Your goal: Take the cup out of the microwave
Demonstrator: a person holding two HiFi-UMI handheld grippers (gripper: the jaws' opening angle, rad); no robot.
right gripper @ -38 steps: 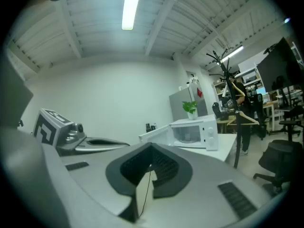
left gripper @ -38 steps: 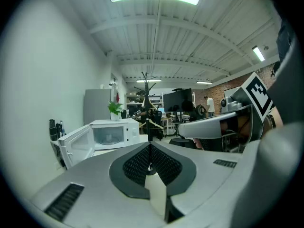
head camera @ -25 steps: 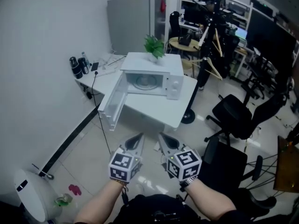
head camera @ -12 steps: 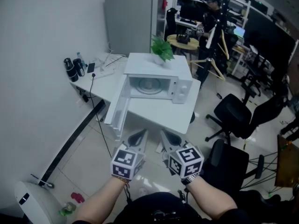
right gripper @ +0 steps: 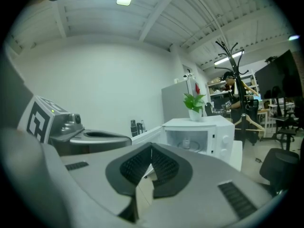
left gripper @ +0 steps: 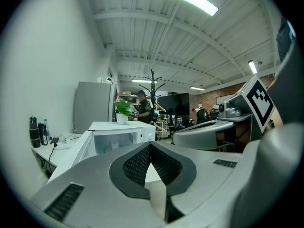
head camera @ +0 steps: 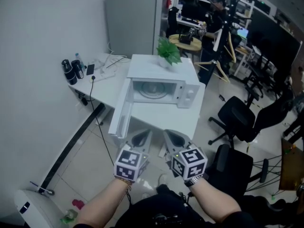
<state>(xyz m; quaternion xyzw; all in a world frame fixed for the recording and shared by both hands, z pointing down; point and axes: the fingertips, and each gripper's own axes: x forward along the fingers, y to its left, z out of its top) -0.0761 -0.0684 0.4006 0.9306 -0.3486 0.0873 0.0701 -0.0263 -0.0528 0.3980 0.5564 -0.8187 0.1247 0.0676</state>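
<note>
A white microwave point(head camera: 164, 82) stands on a white table point(head camera: 166, 117), and its door point(head camera: 120, 114) hangs open to the left. The right gripper view shows a small clear cup point(right gripper: 186, 143) on the turntable inside the microwave point(right gripper: 204, 134). In the head view the cup is too small to make out. My left gripper point(head camera: 140, 139) and right gripper point(head camera: 174, 139) are side by side in front of the table's near edge, short of the microwave. Both point at it, shut, with nothing between the jaws. The left gripper view shows its gripper point(left gripper: 150, 146) with the pads meeting, and the right gripper point(right gripper: 151, 147) looks the same.
A potted plant point(head camera: 169, 52) sits on the microwave. Dark bottles point(head camera: 69, 72) and cables lie on the table's left wing. A grey fridge point(head camera: 135, 20) stands behind. Black office chairs point(head camera: 241, 114) point(head camera: 232, 167) stand at right. A white round device point(head camera: 26, 207) is on the floor at lower left.
Both grippers and the head have moved forward, so the microwave and table now look nearer and larger. The jaws stay shut and the microwave door stays open.
</note>
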